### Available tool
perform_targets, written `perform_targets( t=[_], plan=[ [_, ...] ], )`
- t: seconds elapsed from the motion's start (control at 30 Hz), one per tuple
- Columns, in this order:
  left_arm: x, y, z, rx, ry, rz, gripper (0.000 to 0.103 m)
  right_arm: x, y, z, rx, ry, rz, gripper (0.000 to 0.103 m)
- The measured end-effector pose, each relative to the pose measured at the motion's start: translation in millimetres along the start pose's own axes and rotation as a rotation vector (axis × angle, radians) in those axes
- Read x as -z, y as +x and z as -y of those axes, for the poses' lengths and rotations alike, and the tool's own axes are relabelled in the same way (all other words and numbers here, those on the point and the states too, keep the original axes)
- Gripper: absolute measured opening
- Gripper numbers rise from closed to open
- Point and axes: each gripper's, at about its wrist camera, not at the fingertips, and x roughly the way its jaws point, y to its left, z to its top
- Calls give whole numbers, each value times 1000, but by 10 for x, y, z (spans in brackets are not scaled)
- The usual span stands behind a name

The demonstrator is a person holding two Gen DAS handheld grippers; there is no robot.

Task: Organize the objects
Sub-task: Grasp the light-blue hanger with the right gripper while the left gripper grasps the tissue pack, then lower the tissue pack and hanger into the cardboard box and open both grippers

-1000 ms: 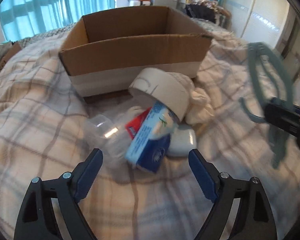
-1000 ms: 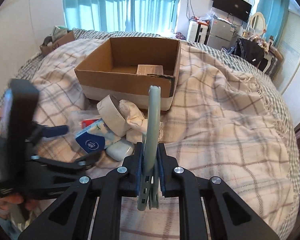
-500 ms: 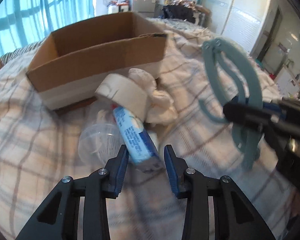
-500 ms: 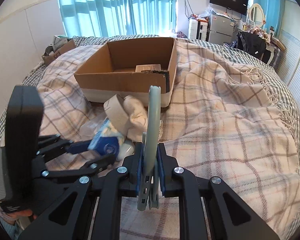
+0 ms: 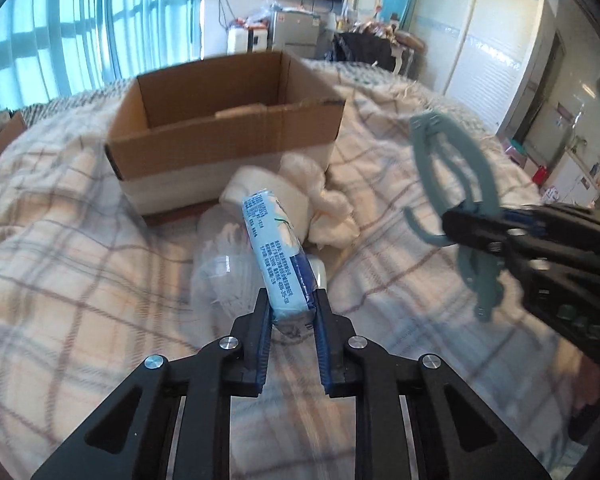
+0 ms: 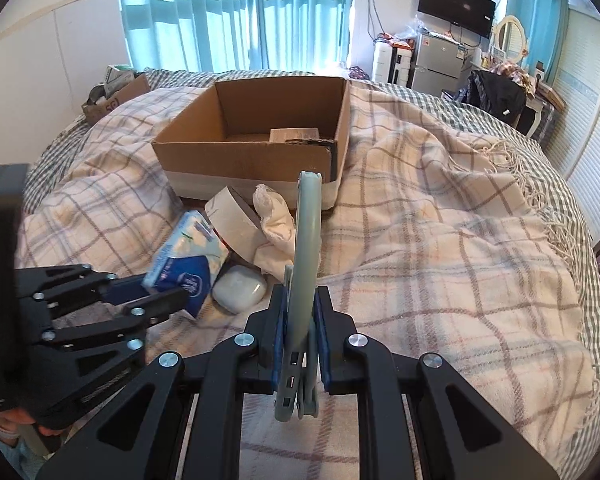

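My left gripper (image 5: 291, 307) is shut on a blue tissue pack (image 5: 278, 251) and holds it above the pile on the bed; the pack also shows in the right wrist view (image 6: 188, 258). My right gripper (image 6: 300, 312) is shut on a grey-green plastic hanger (image 6: 306, 240), held upright; the hanger also shows in the left wrist view (image 5: 456, 184). An open cardboard box (image 5: 224, 136) stands beyond the pile, with a small card on its floor (image 6: 294, 134). A tape roll (image 6: 232, 216), a white cloth (image 6: 276, 228), a white case (image 6: 240, 288) and a clear plastic container (image 5: 224, 272) lie before the box.
A plaid blanket (image 6: 440, 240) covers the round bed. A smaller box with clutter (image 6: 116, 92) sits at the bed's far left edge. Curtains, a fridge and a wall TV stand behind the bed.
My left gripper closed on the tissue pack and lifted it off the pile. The right gripper kept hold of the hanger and moved a little nearer the box.
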Motion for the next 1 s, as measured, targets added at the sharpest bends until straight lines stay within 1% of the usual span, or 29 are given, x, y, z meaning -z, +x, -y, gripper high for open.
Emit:
perform_targets(
  t=[0.07, 0.2, 0.37, 0.47, 0.53, 0.6, 0.63, 0.73, 0.87, 1.0],
  plan=[
    [-15, -134, -5, 2, 4, 22, 19, -5, -17, -16, -4, -4, 6, 13],
    [-163, -361, -104, -30, 3, 66, 19, -44, -133, -41, -11, -9, 34, 13],
    [-337, -607, -202, -50, -21, 113, 19, -148, -387, -73, -17, -23, 93, 13],
    [-471, -736, -260, -54, -31, 141, 19, -290, -531, -68, -28, -23, 136, 13],
    [-561, -805, -298, -56, -33, 157, 19, -430, -610, -91, -22, -41, 163, 13],
    [-688, -851, -355, -74, -31, 173, 19, -573, -647, -126, -25, -60, 183, 13],
    [-792, -872, -395, -83, -34, 180, 19, -647, -654, -138, -31, -67, 191, 13],
    [-1006, -906, -491, -93, -42, 199, 19, -954, -658, -182, -51, -90, 219, 13],
    [-1346, -833, -614, -126, -38, 217, 19, -1425, -527, -240, -69, -119, 227, 13],
    [-1604, -637, -752, -143, -37, 207, 19, -1772, -264, -240, -63, -135, 206, 13]
  ],
)
